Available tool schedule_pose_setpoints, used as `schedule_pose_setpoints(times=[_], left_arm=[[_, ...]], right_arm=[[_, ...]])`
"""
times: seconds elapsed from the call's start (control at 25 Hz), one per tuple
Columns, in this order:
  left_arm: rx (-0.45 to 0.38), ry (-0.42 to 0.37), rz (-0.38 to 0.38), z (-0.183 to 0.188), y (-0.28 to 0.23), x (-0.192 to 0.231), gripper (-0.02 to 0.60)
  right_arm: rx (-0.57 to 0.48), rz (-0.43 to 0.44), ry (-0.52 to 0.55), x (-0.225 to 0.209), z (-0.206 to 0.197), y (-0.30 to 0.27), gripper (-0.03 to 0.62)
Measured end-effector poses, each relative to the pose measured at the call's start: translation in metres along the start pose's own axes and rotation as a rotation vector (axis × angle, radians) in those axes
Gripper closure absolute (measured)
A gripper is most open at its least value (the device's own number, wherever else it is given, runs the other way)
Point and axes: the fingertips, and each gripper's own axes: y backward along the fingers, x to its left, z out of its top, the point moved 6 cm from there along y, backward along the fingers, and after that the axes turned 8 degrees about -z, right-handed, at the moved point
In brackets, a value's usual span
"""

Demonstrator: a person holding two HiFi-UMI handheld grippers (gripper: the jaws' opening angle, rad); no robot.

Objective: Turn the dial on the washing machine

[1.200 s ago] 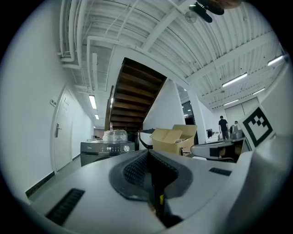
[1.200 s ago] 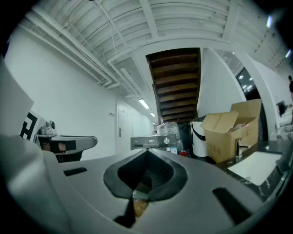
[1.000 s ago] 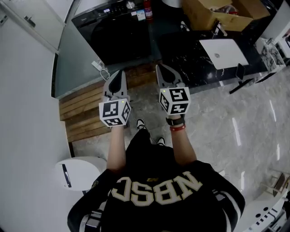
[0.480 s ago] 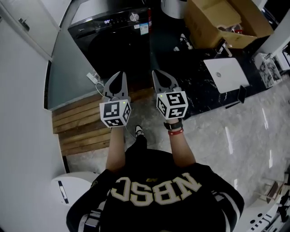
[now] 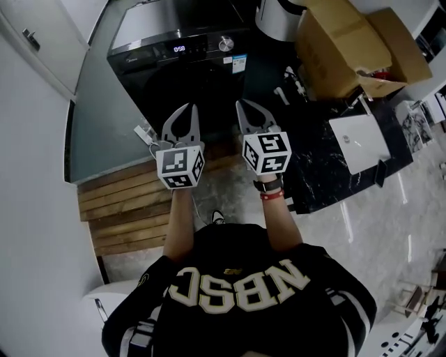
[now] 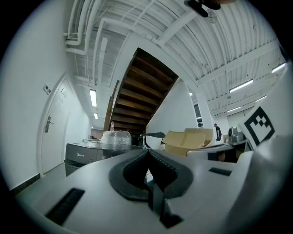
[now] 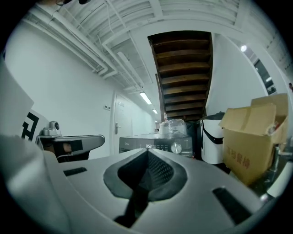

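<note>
A dark front-loading washing machine (image 5: pixel 182 66) stands ahead, its display lit, with a round silver dial (image 5: pixel 225 44) on the control panel. In the right gripper view the dial (image 7: pixel 176 147) shows beyond the jaw tips, some way off. My left gripper (image 5: pixel 186 110) and right gripper (image 5: pixel 245 106) hang side by side in front of the machine door, well short of the panel. Both are shut with nothing between the jaws. The left gripper view shows the washing machine (image 6: pixel 87 154) at the left behind the closed jaws.
A wooden pallet (image 5: pixel 125 206) lies on the floor at the left, with a white plug strip (image 5: pixel 145 132) on it. Cardboard boxes (image 5: pixel 352 49) and a white bin (image 5: pixel 279 17) stand right of the machine. A white laptop (image 5: pixel 359 143) rests on a dark counter (image 5: pixel 317 174).
The person has stepped toward the washing machine, which now sits lower and nearer in the head view. Both grippers stayed shut and moved forward together.
</note>
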Motion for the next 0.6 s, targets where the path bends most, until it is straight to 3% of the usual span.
schedule_pose_setpoints(times=[0.36, 0.6], left_arm=[[0.02, 0.018, -0.015, -0.017, -0.032, 0.049, 0.568], [0.013, 0.017, -0.016, -0.024, -0.068, 0.065, 0.568]], right_arm=[[0.031, -0.01, 0.019, 0.008, -0.009, -0.065, 0.588], [0.034, 0.007, 0.087, -0.003, -0.009, -0.109, 0.588]])
